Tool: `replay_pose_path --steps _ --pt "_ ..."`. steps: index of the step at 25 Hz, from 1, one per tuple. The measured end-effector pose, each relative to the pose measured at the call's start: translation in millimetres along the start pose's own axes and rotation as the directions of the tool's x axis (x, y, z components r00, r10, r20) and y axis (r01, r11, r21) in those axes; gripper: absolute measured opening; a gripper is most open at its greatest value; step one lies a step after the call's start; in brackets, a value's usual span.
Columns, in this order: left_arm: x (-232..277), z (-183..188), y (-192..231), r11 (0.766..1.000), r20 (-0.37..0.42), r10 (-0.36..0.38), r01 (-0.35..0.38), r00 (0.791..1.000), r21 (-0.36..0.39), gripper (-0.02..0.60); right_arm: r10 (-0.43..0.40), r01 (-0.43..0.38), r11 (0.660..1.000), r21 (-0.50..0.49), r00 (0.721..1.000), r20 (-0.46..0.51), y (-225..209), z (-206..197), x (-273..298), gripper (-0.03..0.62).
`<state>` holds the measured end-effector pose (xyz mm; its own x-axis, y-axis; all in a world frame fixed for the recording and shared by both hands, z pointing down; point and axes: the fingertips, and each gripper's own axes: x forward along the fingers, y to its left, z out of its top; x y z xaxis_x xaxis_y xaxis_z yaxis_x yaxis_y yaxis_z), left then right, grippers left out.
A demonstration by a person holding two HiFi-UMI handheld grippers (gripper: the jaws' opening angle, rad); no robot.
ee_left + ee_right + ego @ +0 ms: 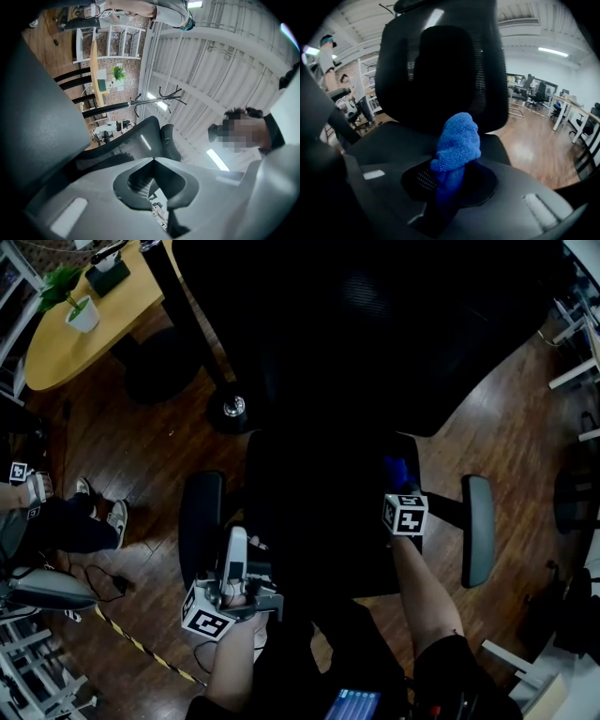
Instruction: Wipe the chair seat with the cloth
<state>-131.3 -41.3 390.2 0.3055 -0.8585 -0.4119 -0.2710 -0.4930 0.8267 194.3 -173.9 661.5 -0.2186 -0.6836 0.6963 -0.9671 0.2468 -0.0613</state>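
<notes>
The black office chair seat (319, 521) fills the middle of the head view, dark under the tall mesh backrest (440, 61). My right gripper (401, 486) hovers over the seat's right part, shut on a bunched blue cloth (457, 145) that sticks out past its jaws; the same cloth (396, 470) shows just beyond the marker cube. The seat (389, 140) lies right below it. My left gripper (236, 547) is off the seat's front left corner by the left armrest (200, 521). It is tilted upward toward the ceiling, and the left gripper (154, 165) is shut on nothing.
The right armrest (477, 526) flanks the seat. A wooden table (56, 352) with a potted plant (82, 310) stands at the back left, with a coat stand base (232, 407) near it. A seated person's legs (84, 526) are at the left. Striped tape (141, 648) crosses the floor.
</notes>
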Motion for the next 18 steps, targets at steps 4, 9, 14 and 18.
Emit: replay_pose_path --steps 4,9,14,18 --pt "-2.6 3.1 -1.3 1.000 0.006 0.003 -0.003 1.000 -0.002 -0.008 0.242 -0.240 0.969 -0.054 0.970 0.033 131.1 10.6 8.5 0.080" --pt "-7.7 5.5 -2.2 1.000 -0.008 0.011 -0.010 1.000 0.007 -0.008 0.527 -0.524 0.836 -0.165 0.849 -0.025 312.0 -0.9 -0.3 0.080" --pt "-10.4 3.8 -6.7 1.000 -0.015 0.005 -0.005 1.000 0.002 -0.006 0.578 -0.590 0.778 -0.216 0.807 -0.123 374.7 -39.4 3.2 0.080" --pt "-14.1 2.2 -6.5 1.000 -0.020 0.004 -0.004 1.000 0.001 -0.006 0.576 -0.580 0.774 -0.252 0.811 -0.097 366.3 -41.4 4.2 0.080"
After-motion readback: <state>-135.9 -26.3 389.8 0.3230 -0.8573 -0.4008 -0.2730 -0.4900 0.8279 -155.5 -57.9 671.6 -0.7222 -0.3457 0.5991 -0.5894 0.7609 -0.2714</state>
